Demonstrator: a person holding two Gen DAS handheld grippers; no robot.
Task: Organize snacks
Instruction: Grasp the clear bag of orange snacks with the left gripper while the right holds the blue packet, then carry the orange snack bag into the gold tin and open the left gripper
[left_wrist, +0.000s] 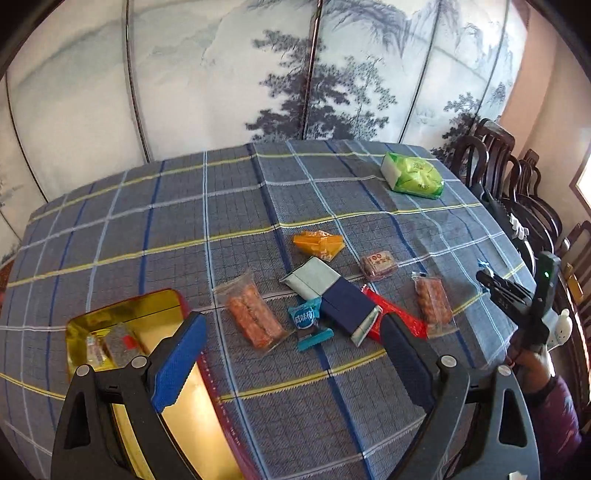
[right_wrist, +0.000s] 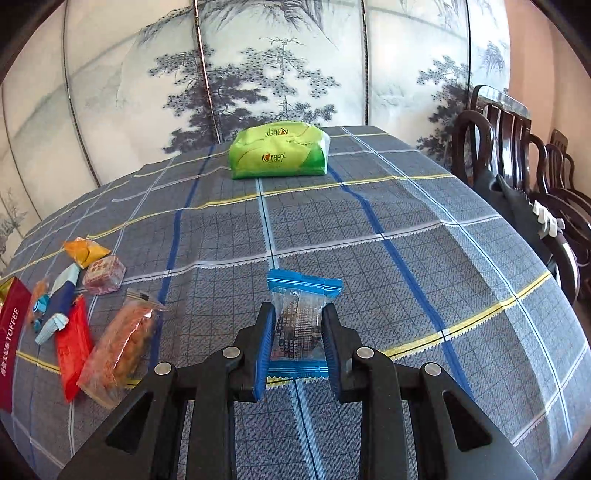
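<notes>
My right gripper (right_wrist: 298, 321) is shut on a blue-edged clear snack packet (right_wrist: 300, 317) and holds it above the checked tablecloth; it also shows at the right edge of the left wrist view (left_wrist: 496, 282). My left gripper (left_wrist: 293, 332) is open and empty, above the cloth beside a gold tin (left_wrist: 147, 317) with a few snacks inside. Loose snacks lie ahead: an orange bar (left_wrist: 251, 317), a teal packet (left_wrist: 306, 321), a navy pack (left_wrist: 343, 306), a red packet (left_wrist: 399, 317), an orange wedge (left_wrist: 318, 244), a pink cube (left_wrist: 378, 264) and another orange bar (left_wrist: 434, 301).
A green tissue pack (right_wrist: 279, 151) lies at the table's far side. A red toffee lid (right_wrist: 13, 339) sits at the left. Dark wooden chairs (right_wrist: 517, 147) line the right edge. A painted folding screen (right_wrist: 258, 74) stands behind the table.
</notes>
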